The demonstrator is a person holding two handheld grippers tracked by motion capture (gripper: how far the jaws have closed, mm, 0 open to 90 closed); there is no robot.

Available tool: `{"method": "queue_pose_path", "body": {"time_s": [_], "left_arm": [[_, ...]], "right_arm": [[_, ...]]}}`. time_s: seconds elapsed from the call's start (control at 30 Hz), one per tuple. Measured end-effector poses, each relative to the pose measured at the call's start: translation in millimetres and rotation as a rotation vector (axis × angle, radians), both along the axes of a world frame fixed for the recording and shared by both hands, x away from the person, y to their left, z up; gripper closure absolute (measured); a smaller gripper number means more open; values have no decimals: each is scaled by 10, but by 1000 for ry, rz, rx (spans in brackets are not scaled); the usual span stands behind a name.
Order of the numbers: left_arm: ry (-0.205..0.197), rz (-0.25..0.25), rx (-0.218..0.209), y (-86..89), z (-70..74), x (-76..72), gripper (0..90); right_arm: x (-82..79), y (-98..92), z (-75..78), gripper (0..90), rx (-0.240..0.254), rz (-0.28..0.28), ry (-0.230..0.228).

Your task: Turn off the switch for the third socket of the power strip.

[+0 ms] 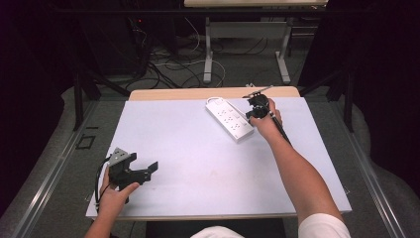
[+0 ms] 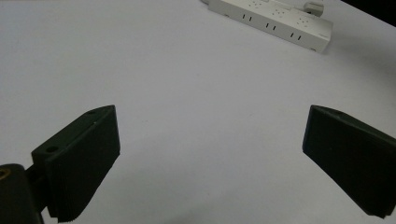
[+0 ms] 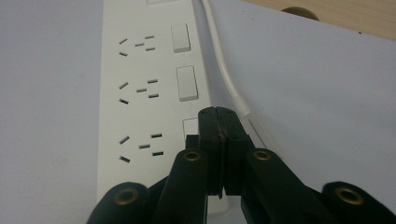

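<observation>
Two grippers: right gripper (image 3: 219, 122) jaws pressed together, seemingly touching power strip (image 3: 140, 88); left gripper (image 2: 210, 158) spread

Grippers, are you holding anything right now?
Nothing is held. The left gripper is open over bare table. The right gripper is shut, its tips at a switch on the power strip.
</observation>
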State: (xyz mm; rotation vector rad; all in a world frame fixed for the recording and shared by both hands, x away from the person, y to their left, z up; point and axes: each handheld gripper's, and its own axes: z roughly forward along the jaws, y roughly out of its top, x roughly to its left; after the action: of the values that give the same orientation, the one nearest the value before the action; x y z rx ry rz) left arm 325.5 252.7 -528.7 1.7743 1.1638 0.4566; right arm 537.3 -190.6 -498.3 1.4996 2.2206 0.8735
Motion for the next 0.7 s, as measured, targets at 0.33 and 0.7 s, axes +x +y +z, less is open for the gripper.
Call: {"method": "queue_pose_path", "body": {"time_s": [0.33, 0.7], "left_arm": [[1, 4, -1, 4, -3, 2, 45], [0, 6, 3, 16, -3, 6, 47]], "right_arm": [[9, 50, -65, 900, -7, 8, 28], [16, 83, -118, 900, -28, 11, 53]]}}
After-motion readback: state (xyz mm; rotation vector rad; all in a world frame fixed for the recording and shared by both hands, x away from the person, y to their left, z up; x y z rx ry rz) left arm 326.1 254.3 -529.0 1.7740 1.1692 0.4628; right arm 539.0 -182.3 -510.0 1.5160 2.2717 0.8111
